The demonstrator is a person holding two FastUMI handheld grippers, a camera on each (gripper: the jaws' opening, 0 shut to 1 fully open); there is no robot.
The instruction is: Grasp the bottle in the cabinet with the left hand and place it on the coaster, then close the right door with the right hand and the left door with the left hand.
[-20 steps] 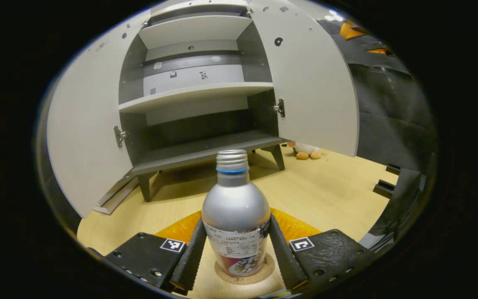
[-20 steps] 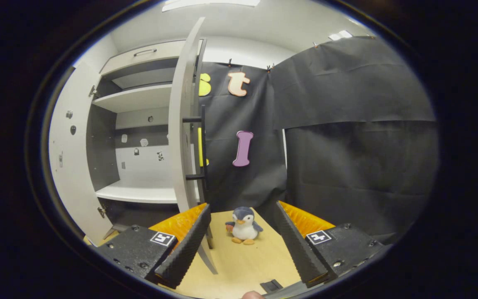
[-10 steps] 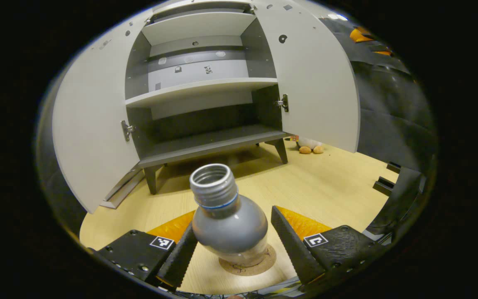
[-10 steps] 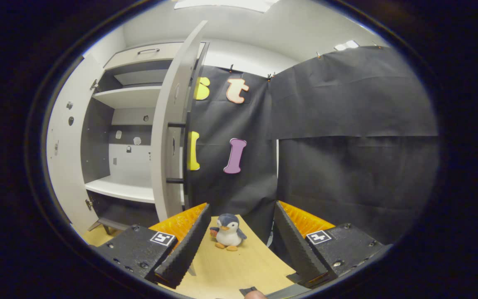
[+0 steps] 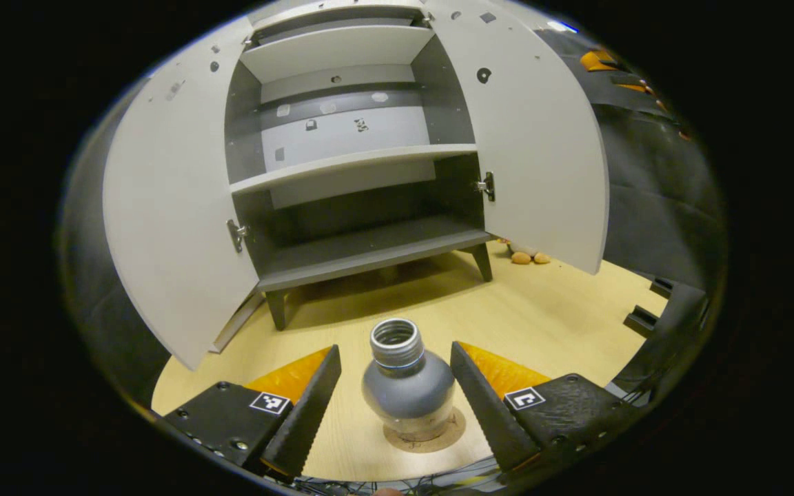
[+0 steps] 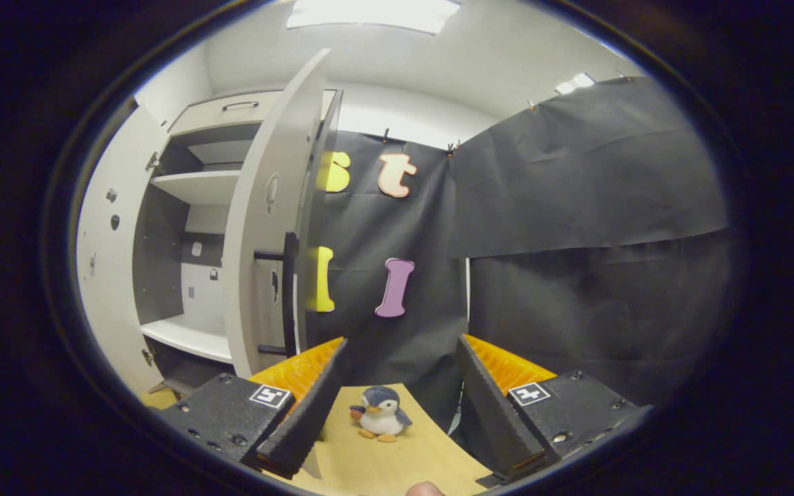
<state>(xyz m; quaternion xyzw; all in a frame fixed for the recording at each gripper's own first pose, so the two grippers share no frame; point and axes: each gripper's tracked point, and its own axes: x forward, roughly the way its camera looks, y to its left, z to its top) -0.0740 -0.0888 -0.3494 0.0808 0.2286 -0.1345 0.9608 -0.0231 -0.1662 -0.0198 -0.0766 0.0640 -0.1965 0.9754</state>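
In the left gripper view a silver bottle [image 5: 407, 393] with no cap stands upright on a round cork coaster [image 5: 426, 437] on the wooden table. My left gripper [image 5: 397, 403] is open, its fingers apart from the bottle on either side and raised above it. Behind stands the grey cabinet [image 5: 362, 172] with its left door [image 5: 169, 213] and right door [image 5: 542, 151] both swung open. In the right gripper view my right gripper [image 6: 397, 406] is open and holds nothing. The right door [image 6: 259, 248] rises just left of it, seen from its outer side with a black handle [image 6: 290, 289].
A small plush penguin [image 6: 380, 413] sits on the table [image 6: 397, 461] ahead of the right gripper, and its feet peek out under the right door [image 5: 529, 257]. The cabinet's shelves [image 5: 349, 162] are bare. Black brackets [image 5: 645, 317] sit at the table's right edge.
My left gripper has let go of the bottle, opened and drawn back and up; the bottle now stands free on the coaster. My right gripper has shifted right, past the right door's edge.
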